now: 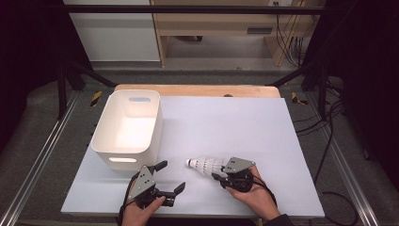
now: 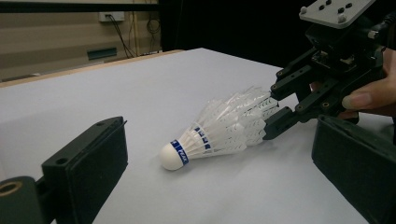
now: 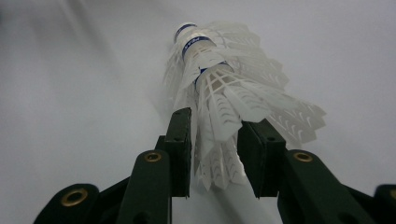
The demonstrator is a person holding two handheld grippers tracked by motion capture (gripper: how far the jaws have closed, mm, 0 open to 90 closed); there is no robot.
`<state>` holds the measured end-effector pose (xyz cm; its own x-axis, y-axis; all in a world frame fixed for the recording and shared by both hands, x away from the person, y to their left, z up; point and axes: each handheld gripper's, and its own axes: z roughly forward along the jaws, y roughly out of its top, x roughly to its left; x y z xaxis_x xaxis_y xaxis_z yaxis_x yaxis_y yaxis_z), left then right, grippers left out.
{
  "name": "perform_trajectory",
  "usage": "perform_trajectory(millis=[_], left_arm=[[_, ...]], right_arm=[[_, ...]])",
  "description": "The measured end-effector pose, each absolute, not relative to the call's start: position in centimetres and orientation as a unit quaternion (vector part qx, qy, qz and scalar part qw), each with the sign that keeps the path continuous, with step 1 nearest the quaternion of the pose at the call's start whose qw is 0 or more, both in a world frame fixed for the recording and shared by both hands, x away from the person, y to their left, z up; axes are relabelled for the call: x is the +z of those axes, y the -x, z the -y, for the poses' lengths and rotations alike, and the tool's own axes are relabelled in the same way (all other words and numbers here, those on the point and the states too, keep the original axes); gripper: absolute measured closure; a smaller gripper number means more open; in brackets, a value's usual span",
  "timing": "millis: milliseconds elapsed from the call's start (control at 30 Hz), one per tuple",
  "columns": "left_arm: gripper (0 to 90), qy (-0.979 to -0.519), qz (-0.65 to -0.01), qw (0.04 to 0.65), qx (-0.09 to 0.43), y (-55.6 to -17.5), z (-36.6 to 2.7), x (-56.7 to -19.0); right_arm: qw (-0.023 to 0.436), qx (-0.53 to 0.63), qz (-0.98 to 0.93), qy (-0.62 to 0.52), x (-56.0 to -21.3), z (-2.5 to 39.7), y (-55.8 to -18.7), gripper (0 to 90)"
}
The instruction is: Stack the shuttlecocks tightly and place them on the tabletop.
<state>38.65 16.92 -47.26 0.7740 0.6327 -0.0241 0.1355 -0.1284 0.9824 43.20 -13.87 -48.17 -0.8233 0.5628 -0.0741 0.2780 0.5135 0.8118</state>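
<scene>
A stack of shuttlecocks (image 1: 204, 165) is laid on its side on the surface (image 1: 244, 122), near the front edge and right of centre, with the cork end turned left and the feather end turned right. The feather end is enclosed by the jaws of the right gripper (image 1: 217, 177), which is placed just right of the stack. The left gripper (image 1: 170, 176) is set to the left and slightly nearer the front edge, apart from the stack. A bin (image 1: 109, 127) is stood on the surface behind the left gripper, toward the left edge.
</scene>
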Motion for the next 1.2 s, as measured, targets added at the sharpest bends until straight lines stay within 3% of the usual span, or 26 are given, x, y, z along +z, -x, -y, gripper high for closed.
perform_trajectory(millis=[833,1200], left_arm=[[3.3,-0.723,-0.265,0.604,0.206,-38.64,-16.93,-47.22],[3.3,-0.722,-0.266,0.604,0.206,-38.66,-17.01,-47.2]], right_arm=[[0.165,0.434,-0.85,-0.25,-47.94,14.56,-42.59,63.0],[0.17,0.429,-0.849,-0.258,-47.97,14.51,-42.65,51.7]])
